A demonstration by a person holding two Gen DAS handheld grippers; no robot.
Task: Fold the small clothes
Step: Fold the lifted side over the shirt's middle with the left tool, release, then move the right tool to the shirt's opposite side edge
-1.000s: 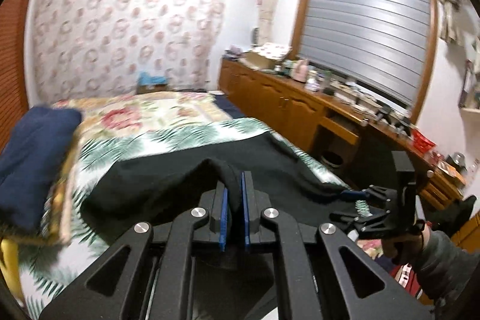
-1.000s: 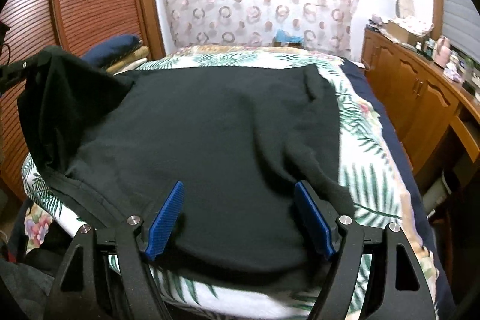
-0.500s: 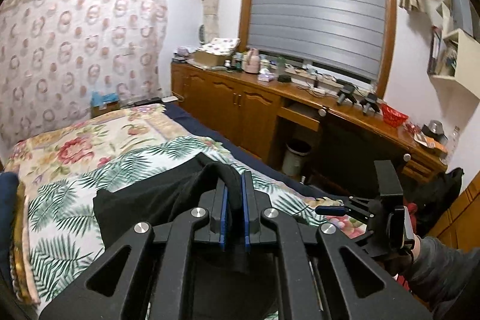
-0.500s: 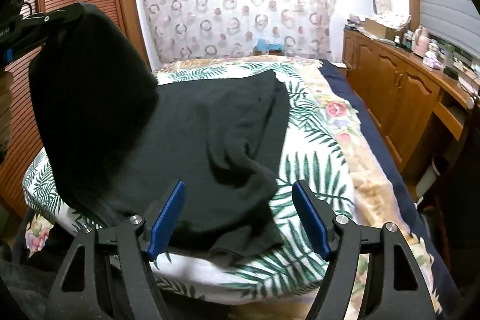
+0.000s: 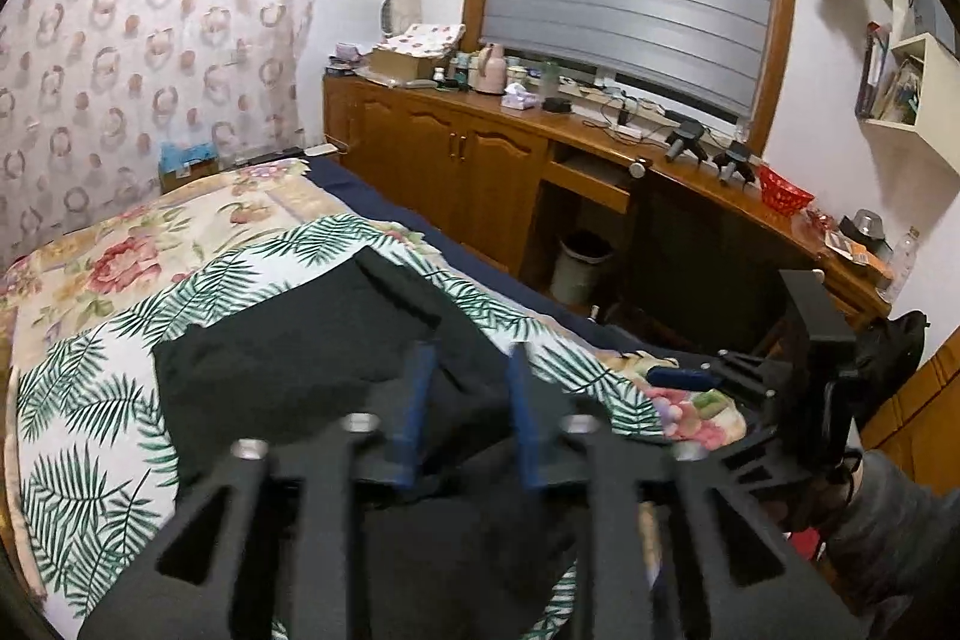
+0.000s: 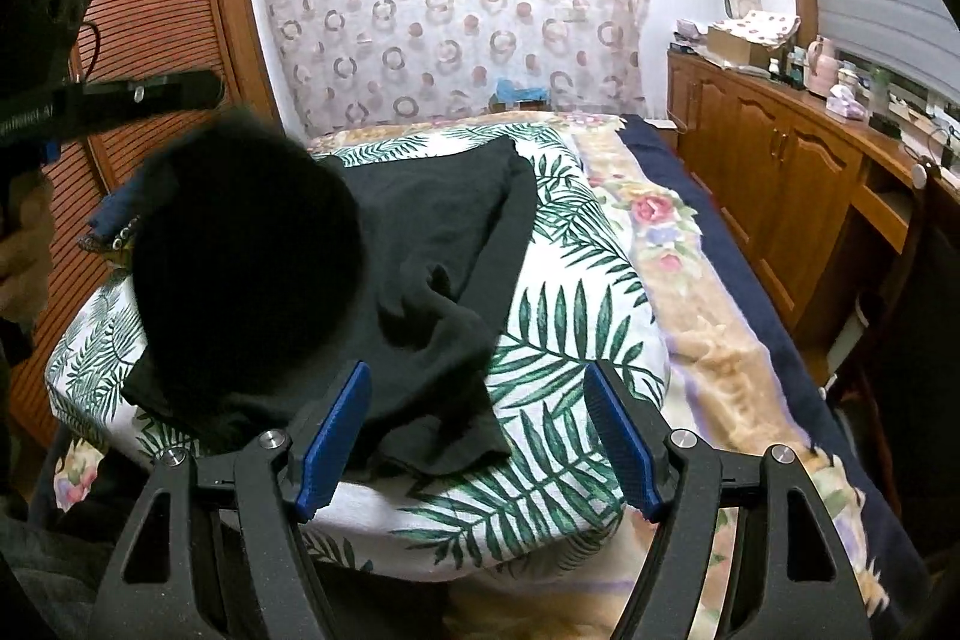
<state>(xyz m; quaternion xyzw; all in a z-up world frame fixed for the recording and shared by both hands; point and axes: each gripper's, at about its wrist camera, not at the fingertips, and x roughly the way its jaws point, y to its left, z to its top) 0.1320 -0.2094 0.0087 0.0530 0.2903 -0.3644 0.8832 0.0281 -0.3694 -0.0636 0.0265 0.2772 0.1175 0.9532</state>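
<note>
The left gripper has just been opening, releasing the black garment at bed centre. Right gripper gapes empty at 6 o'clock. Clear jaws before smoothing the fold.

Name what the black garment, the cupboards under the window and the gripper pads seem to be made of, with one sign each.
Black garment: soft matte knit, probably; it drapes and creases without shine.
Cupboards: varnished wood, by the warm brown panelled doors with a slight gloss.
Gripper pads: blue rubber or plastic, finely ribbed; which one is unclear.
</note>
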